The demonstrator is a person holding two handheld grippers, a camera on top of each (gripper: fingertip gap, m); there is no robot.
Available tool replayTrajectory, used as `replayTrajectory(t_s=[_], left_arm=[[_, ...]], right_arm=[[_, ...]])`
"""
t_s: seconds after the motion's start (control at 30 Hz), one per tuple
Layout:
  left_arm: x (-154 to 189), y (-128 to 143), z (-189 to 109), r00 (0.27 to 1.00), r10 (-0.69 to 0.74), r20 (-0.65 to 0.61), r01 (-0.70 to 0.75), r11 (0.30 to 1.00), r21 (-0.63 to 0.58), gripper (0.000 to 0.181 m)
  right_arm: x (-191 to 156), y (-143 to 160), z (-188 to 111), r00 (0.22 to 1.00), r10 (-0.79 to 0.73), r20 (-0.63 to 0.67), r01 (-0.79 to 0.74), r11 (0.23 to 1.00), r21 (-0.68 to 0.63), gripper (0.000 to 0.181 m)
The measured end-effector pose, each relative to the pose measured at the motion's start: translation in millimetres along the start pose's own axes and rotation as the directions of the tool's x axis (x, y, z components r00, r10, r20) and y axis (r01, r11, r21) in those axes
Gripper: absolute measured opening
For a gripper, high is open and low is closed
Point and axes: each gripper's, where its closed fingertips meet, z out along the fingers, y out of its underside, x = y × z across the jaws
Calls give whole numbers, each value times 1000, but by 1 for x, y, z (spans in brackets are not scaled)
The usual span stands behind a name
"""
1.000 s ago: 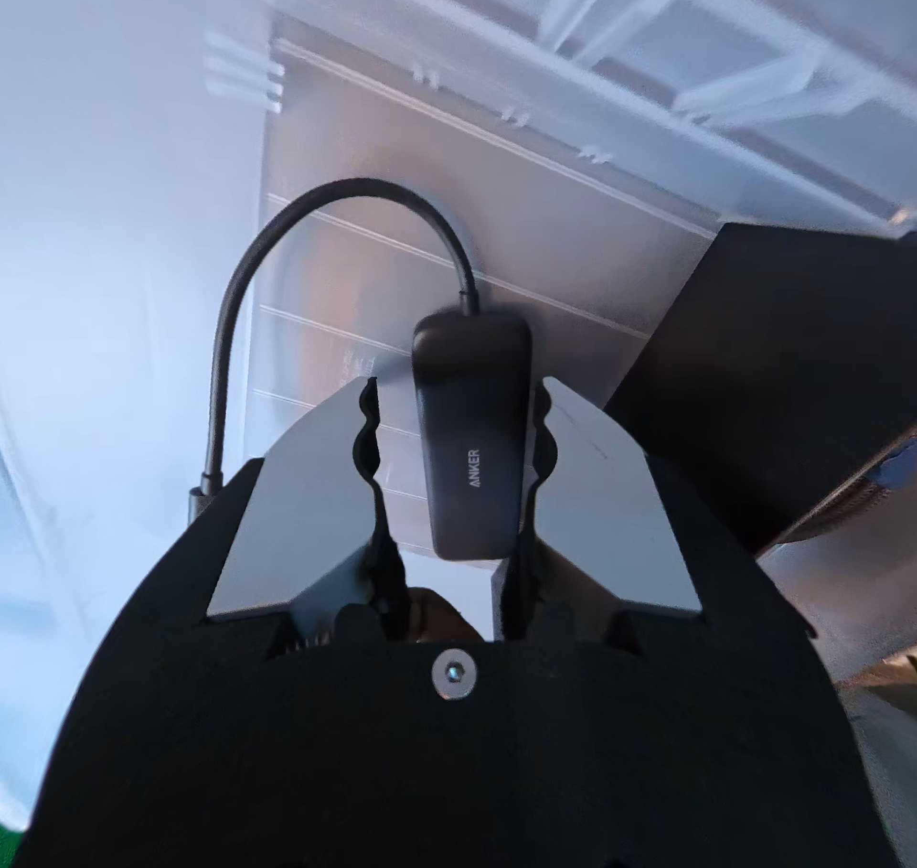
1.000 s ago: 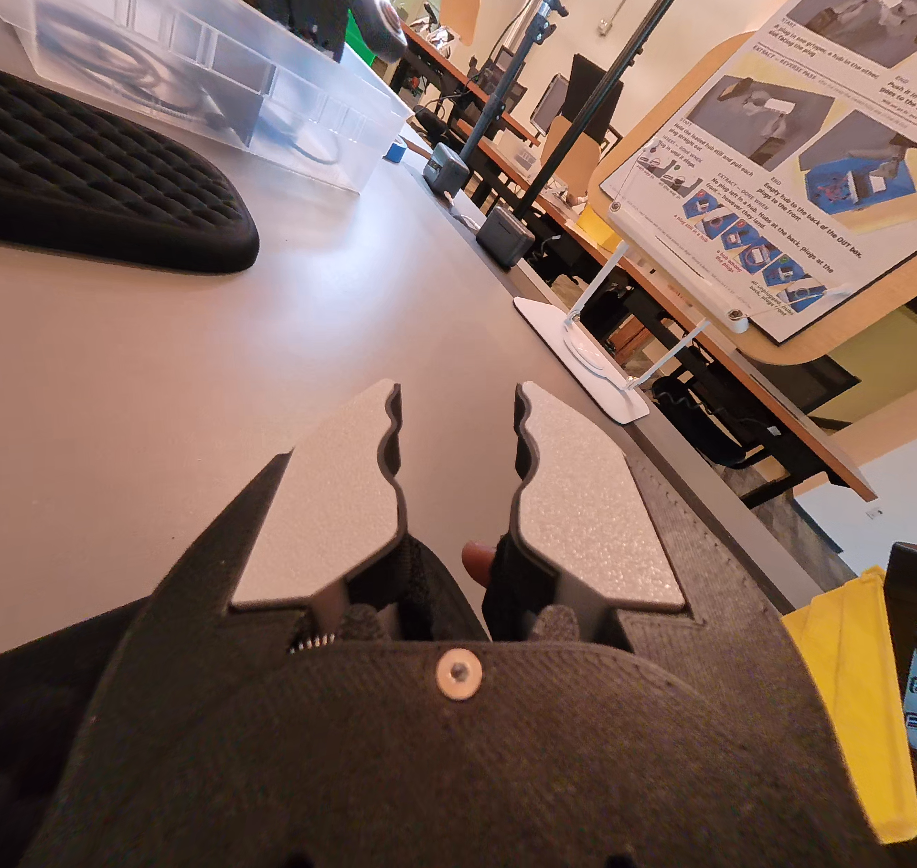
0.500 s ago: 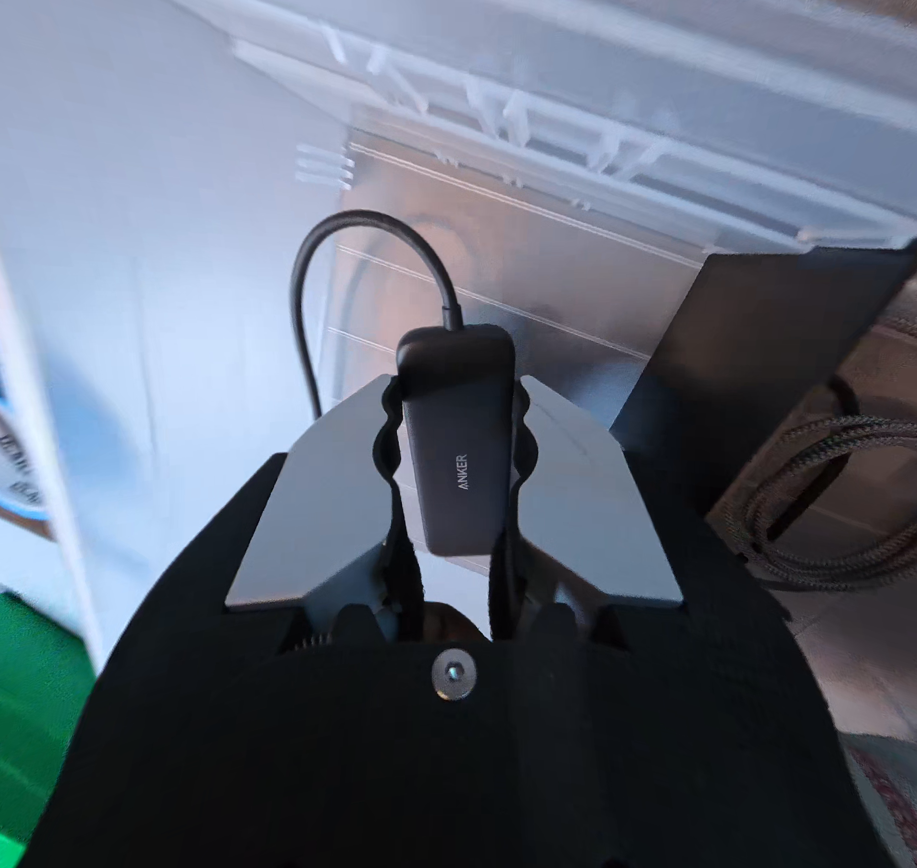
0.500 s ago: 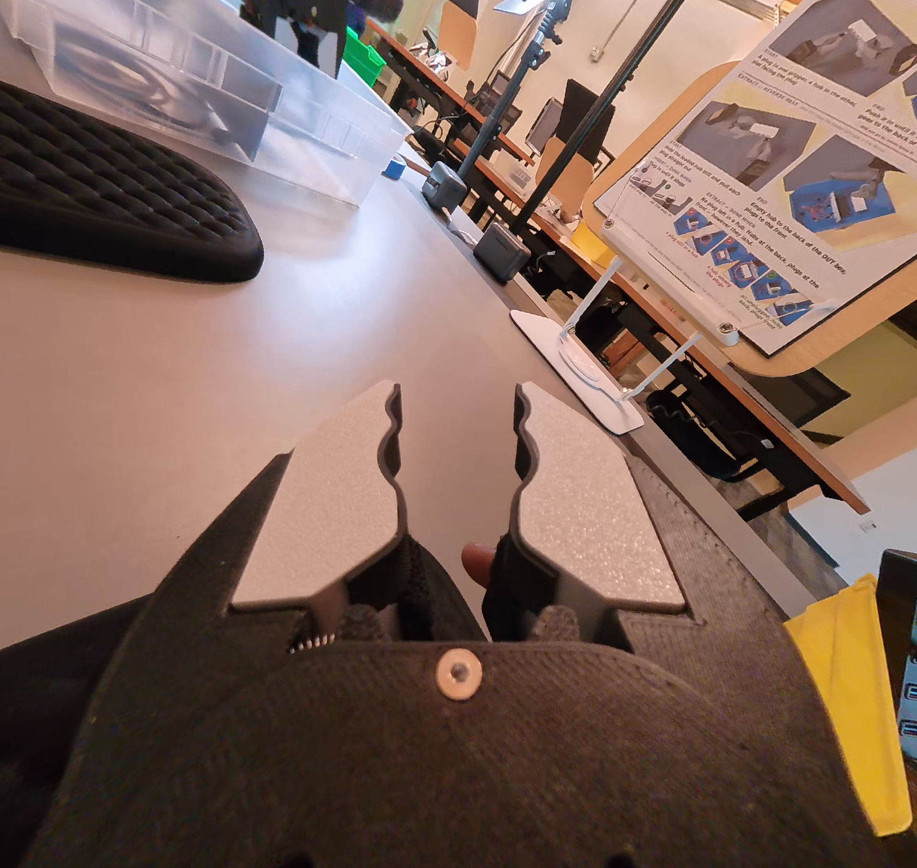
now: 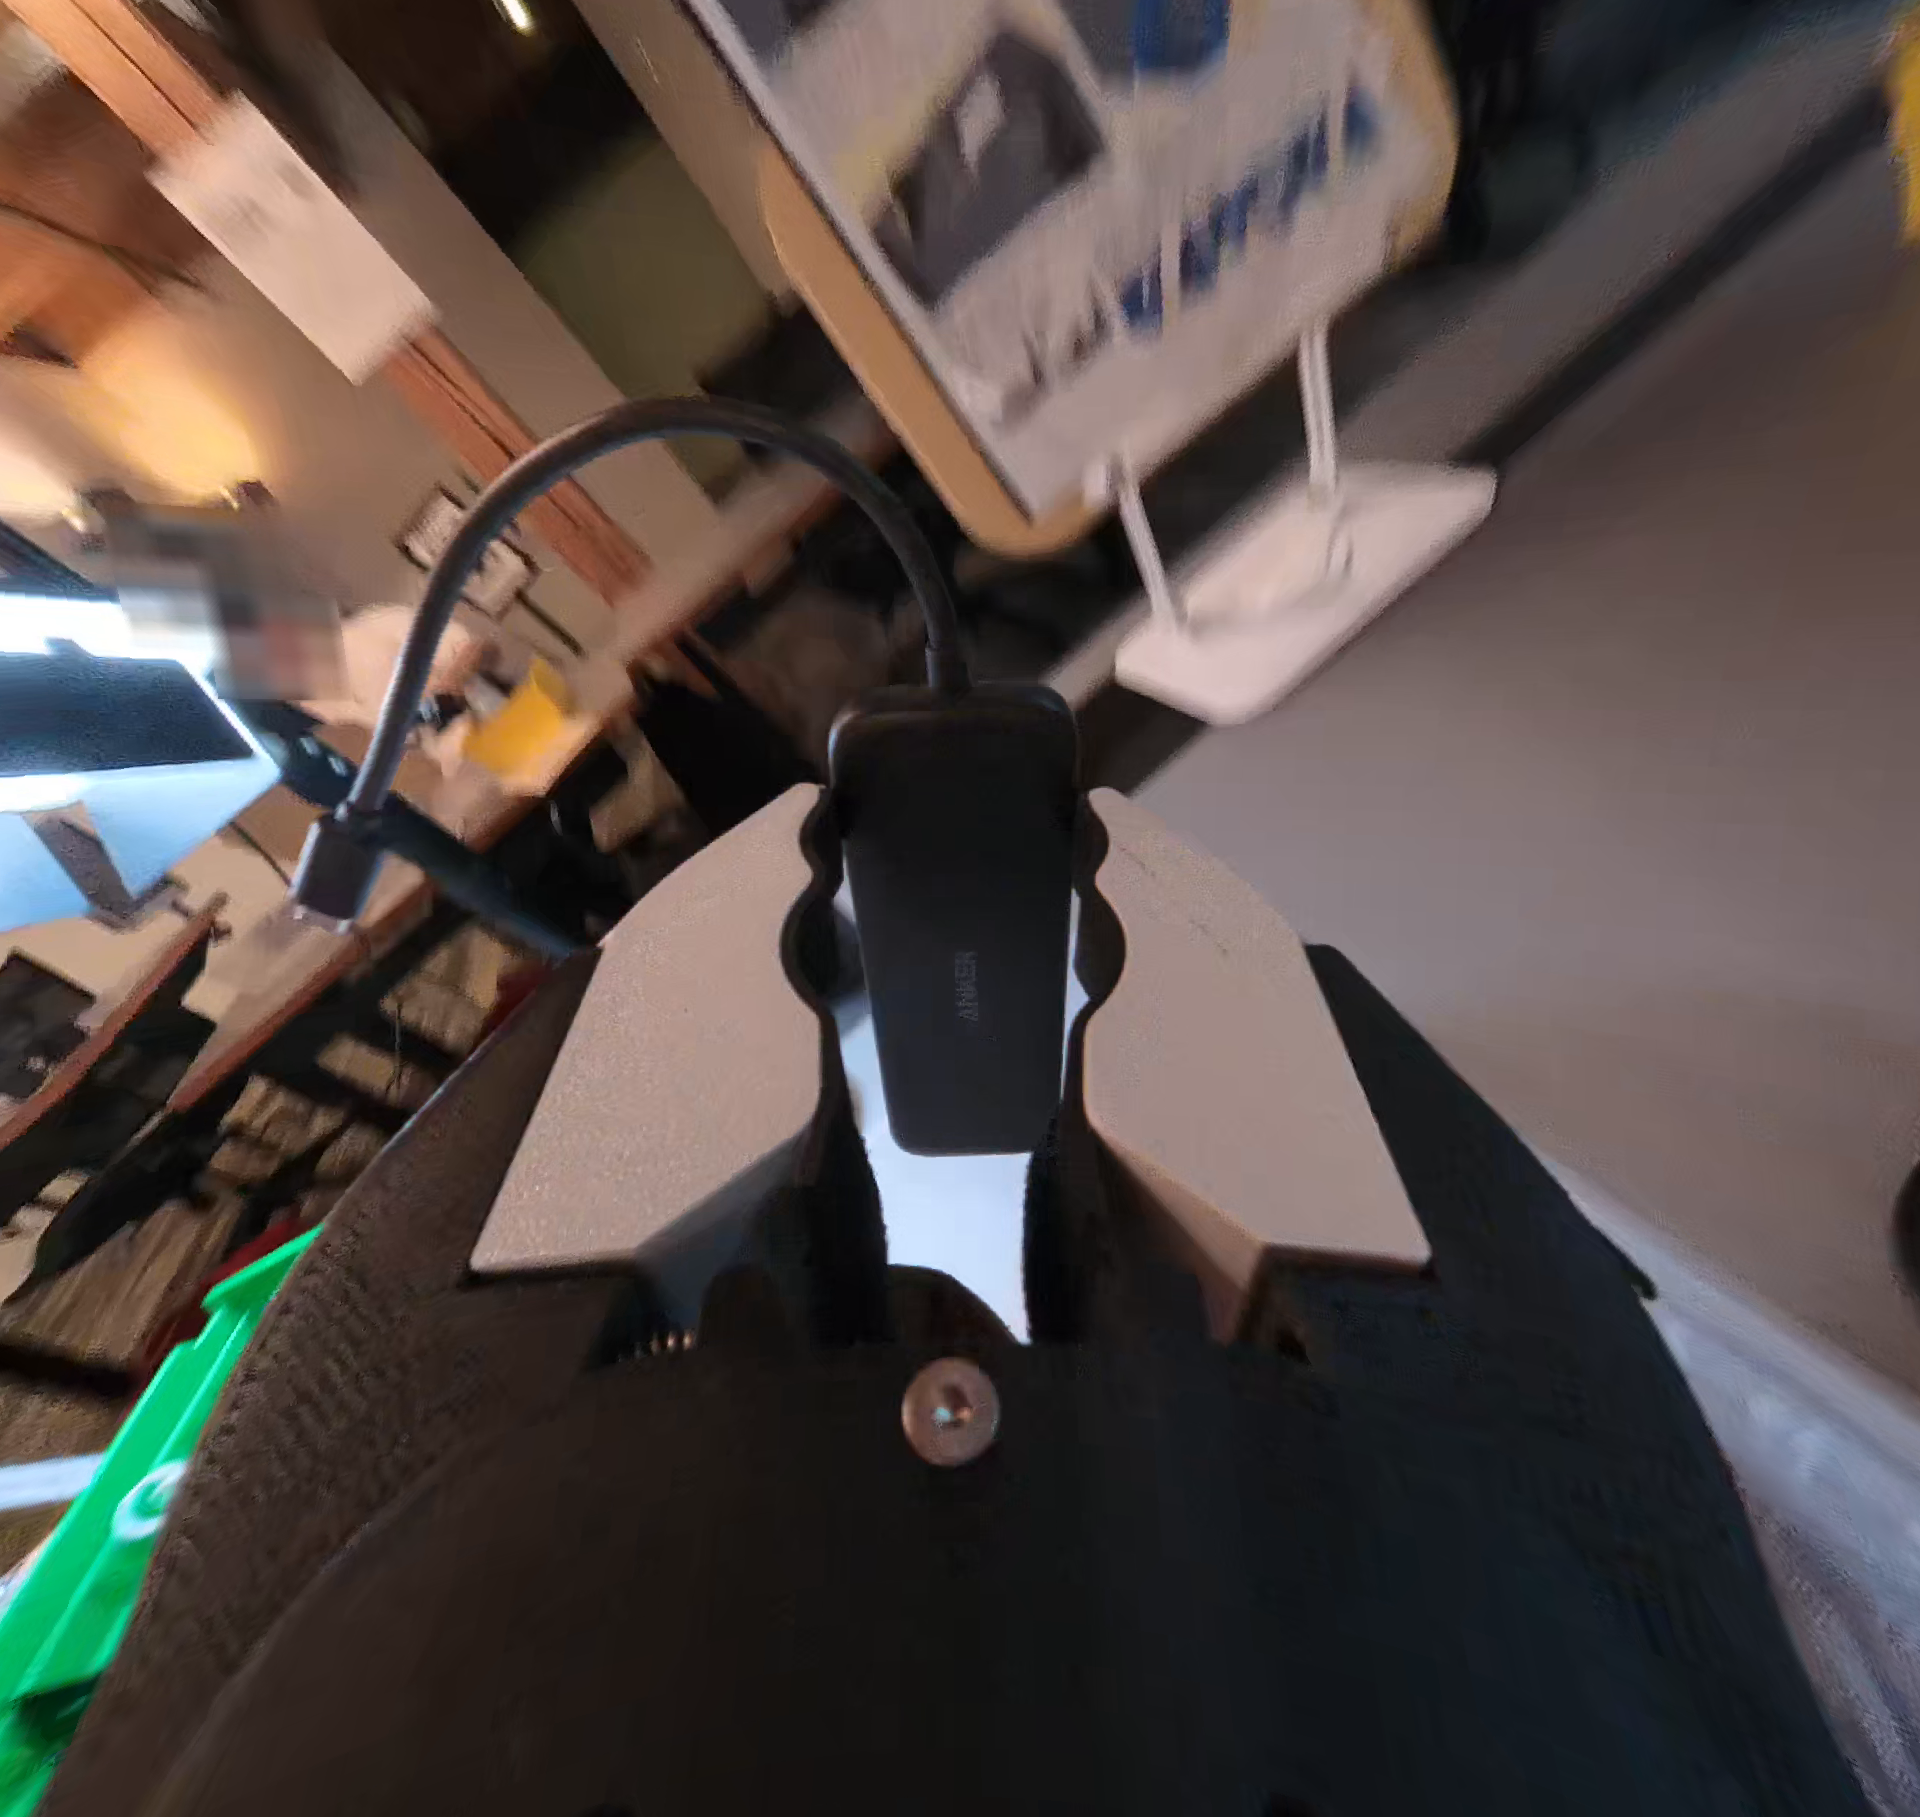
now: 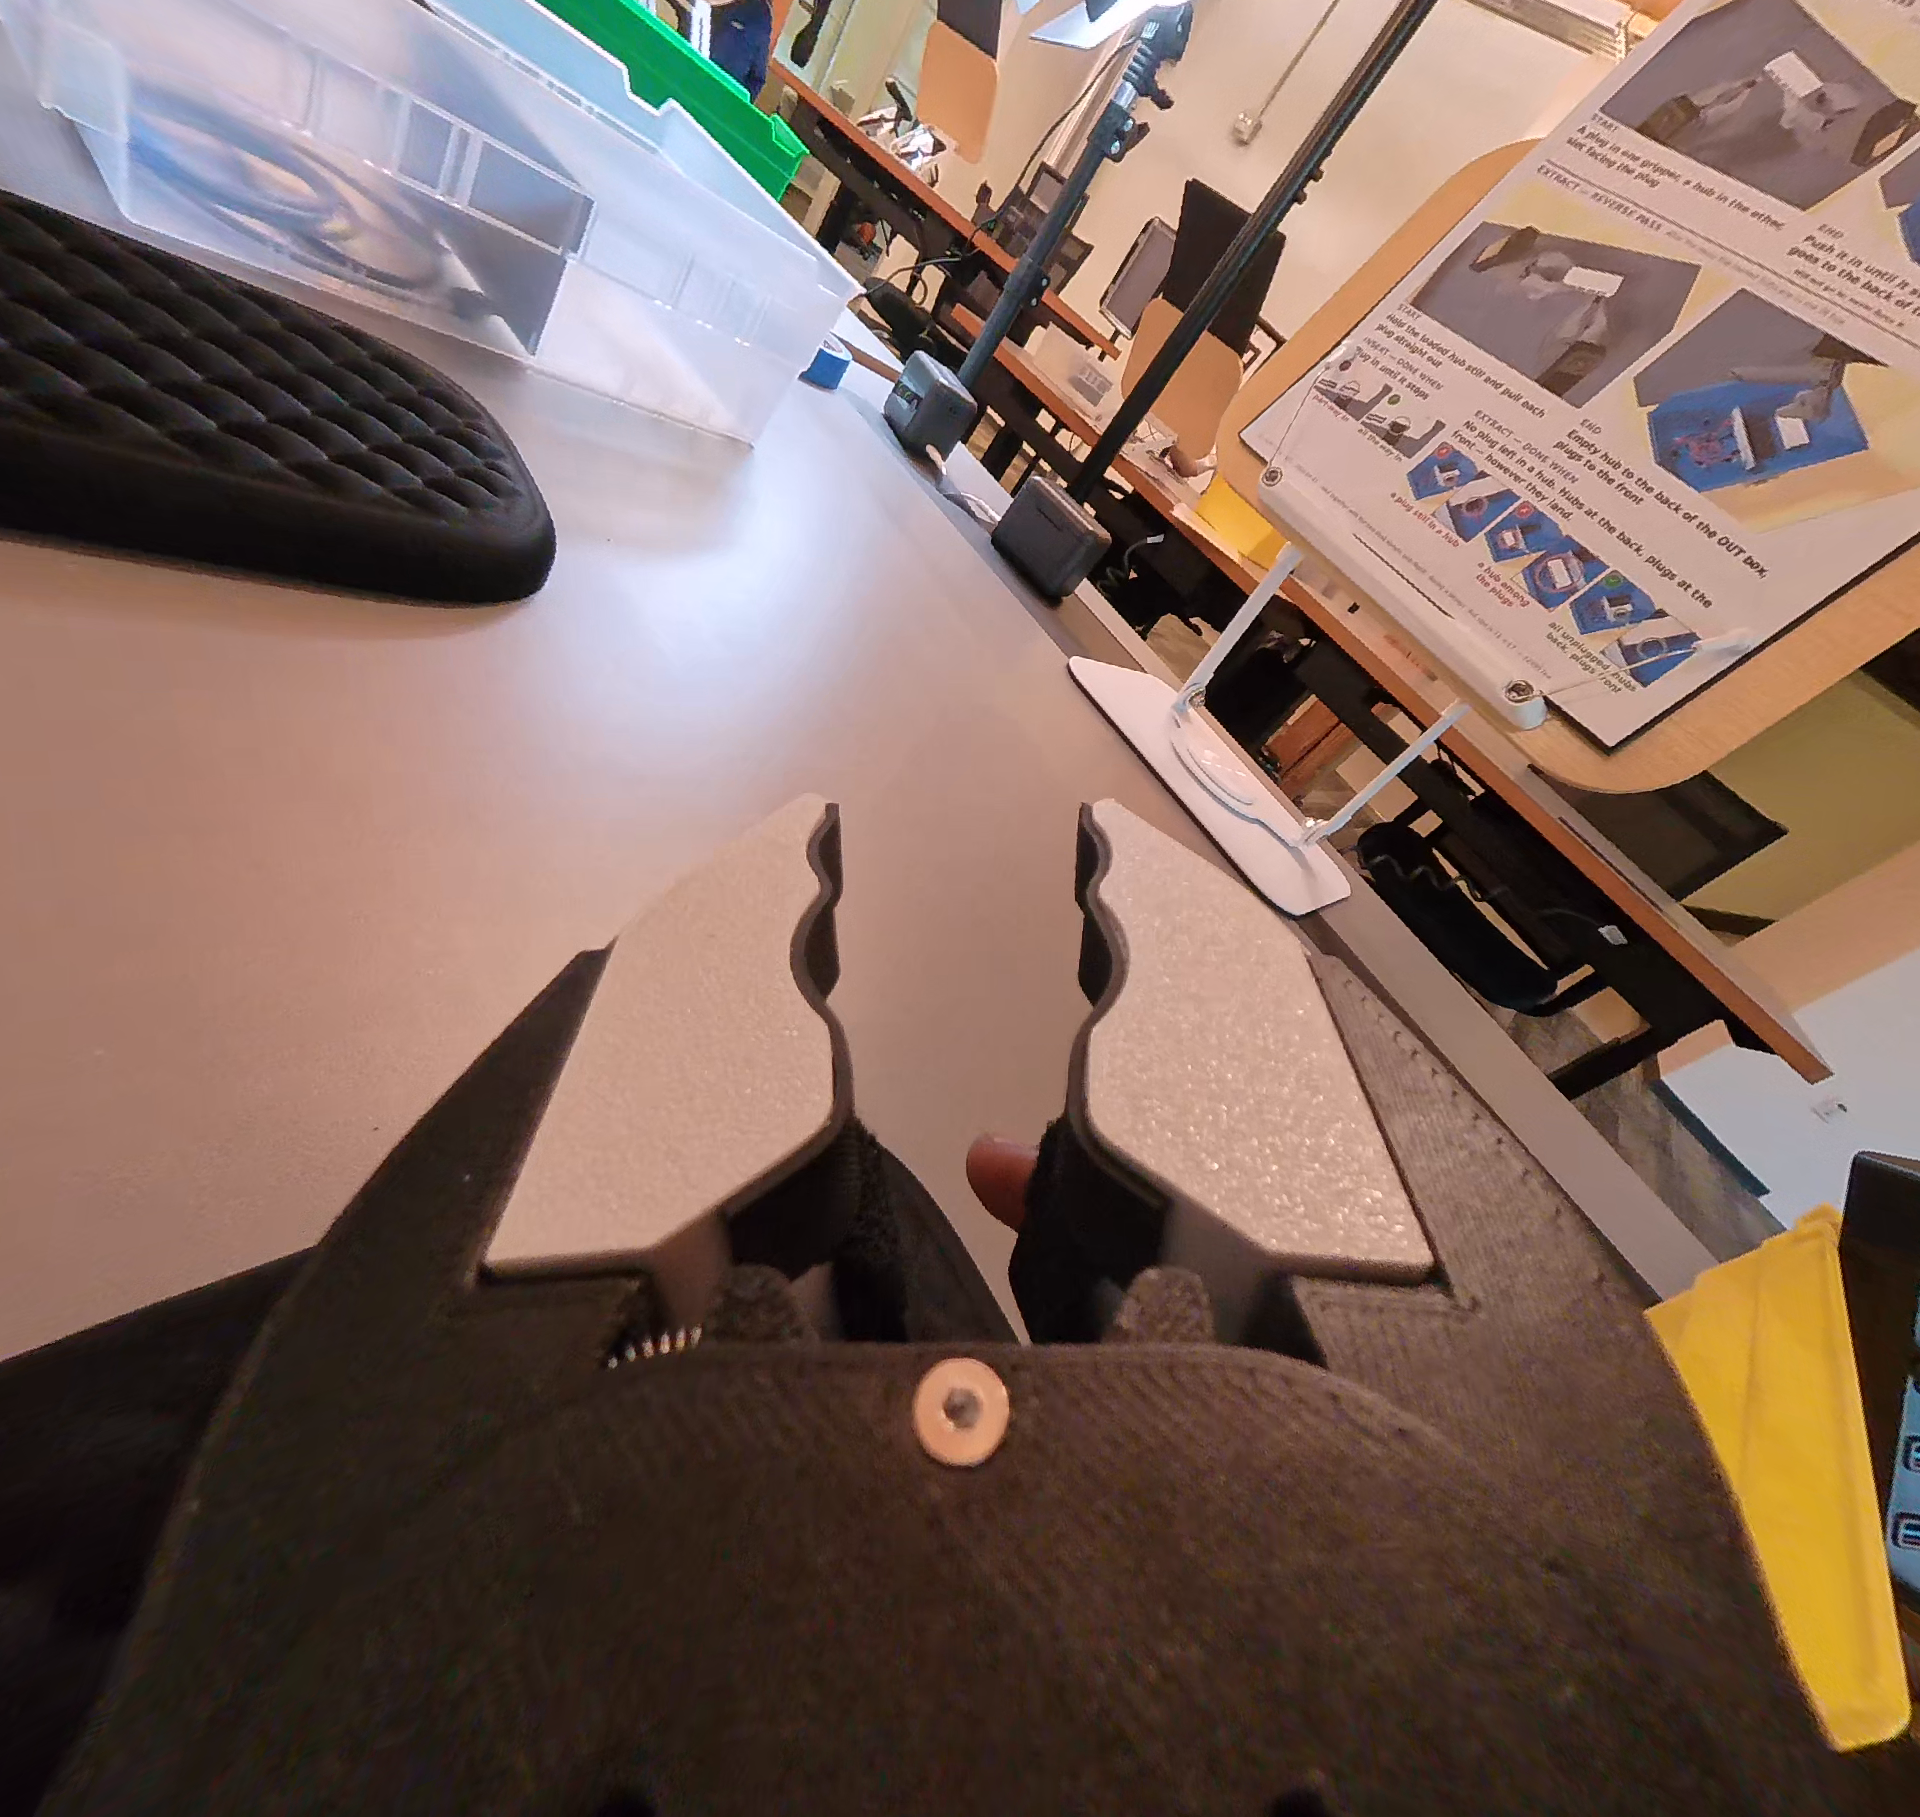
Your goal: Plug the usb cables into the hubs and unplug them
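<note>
My left gripper [image 5: 951,822] is shut on a black USB hub [image 5: 961,915], held lengthwise between the fingers and lifted in the air. The hub's short black cable [image 5: 665,437] arcs up and left and ends in a free-hanging plug [image 5: 332,879]. My right gripper [image 6: 956,832] is open and empty, low over the grey table [image 6: 364,832]. No USB cable shows near it.
A black padded mat [image 6: 239,437] lies at the left, with a clear plastic bin [image 6: 436,188] and a green bin [image 6: 623,53] behind it. An instruction board on a white stand [image 6: 1226,780] stands at the table's right edge, also in the left wrist view [image 5: 1309,583]. Light stands and desks lie beyond. Left tips to right tips: about 45 cm.
My left gripper closed on the hub, lifted it out of the clear bin and swung round toward the instruction board. The right gripper has hardly moved.
</note>
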Motion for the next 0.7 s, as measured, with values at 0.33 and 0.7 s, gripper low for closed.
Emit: replayTrajectory(t_s=[0.33, 0.7], left_arm=[[117, -121, -71, 795, -435, -422, 606, 570, 555, 42], [215, -125, -50, 343, -562, -753, 933, 109, 344, 43]], right_arm=[[-2, -4, -2, 999, -34, -17, 34, 999, 11, 47], [1, -73, -4, 990, -1, -138, 43, 952, 301, 103]])
